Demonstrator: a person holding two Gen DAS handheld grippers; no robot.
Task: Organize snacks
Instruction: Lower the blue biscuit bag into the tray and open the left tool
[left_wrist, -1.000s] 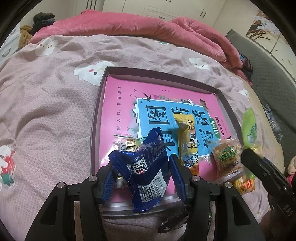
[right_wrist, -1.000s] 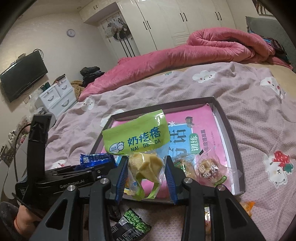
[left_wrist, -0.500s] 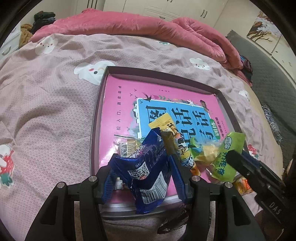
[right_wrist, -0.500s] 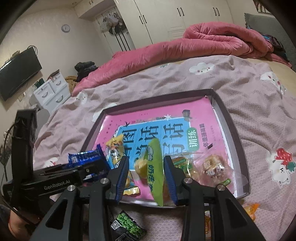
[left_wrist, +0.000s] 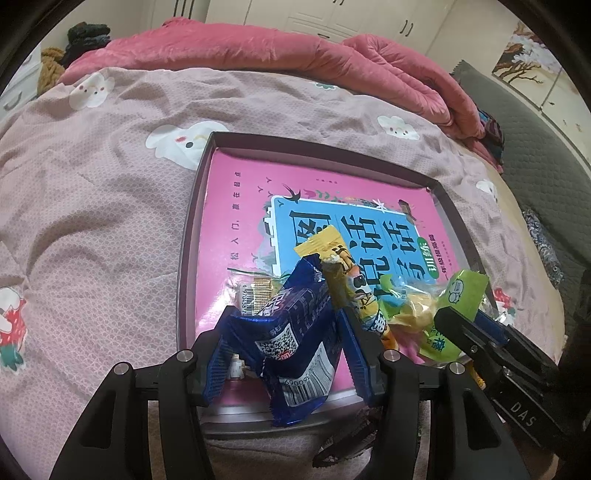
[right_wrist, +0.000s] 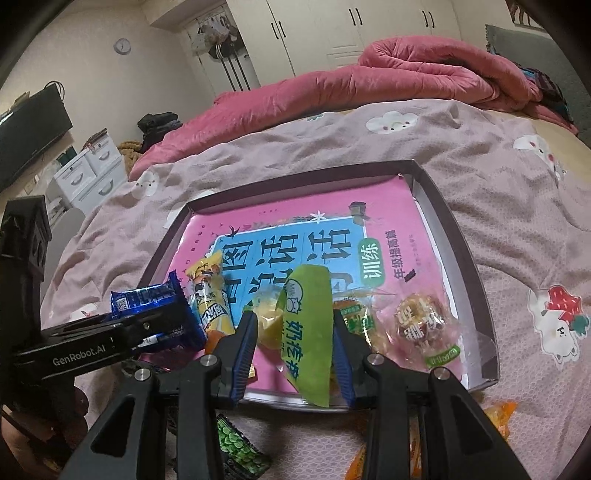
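Observation:
My left gripper (left_wrist: 291, 347) is shut on a blue snack packet (left_wrist: 295, 350) and holds it over the near edge of the dark shallow box (left_wrist: 190, 236) lined with a pink and blue book. My right gripper (right_wrist: 293, 347) is shut on a green milk-snack bag (right_wrist: 308, 332) with yellow pieces, low over the box's near part. The blue packet also shows in the right wrist view (right_wrist: 155, 299). A yellow stick packet (left_wrist: 347, 280) leans between the two held packets. Clear-wrapped biscuits (right_wrist: 421, 328) lie in the box at the right.
The box lies on a pink bedsheet (left_wrist: 92, 221) with cartoon prints. A green pea packet (right_wrist: 236, 446) and an orange packet (right_wrist: 498, 413) lie on the sheet by the near edge. A rolled pink quilt (right_wrist: 424, 74) lies at the back.
My right gripper has lowered the green bag from above the box down among the snacks, and the bag has turned edge-on. My left gripper has held the blue packet nearly still.

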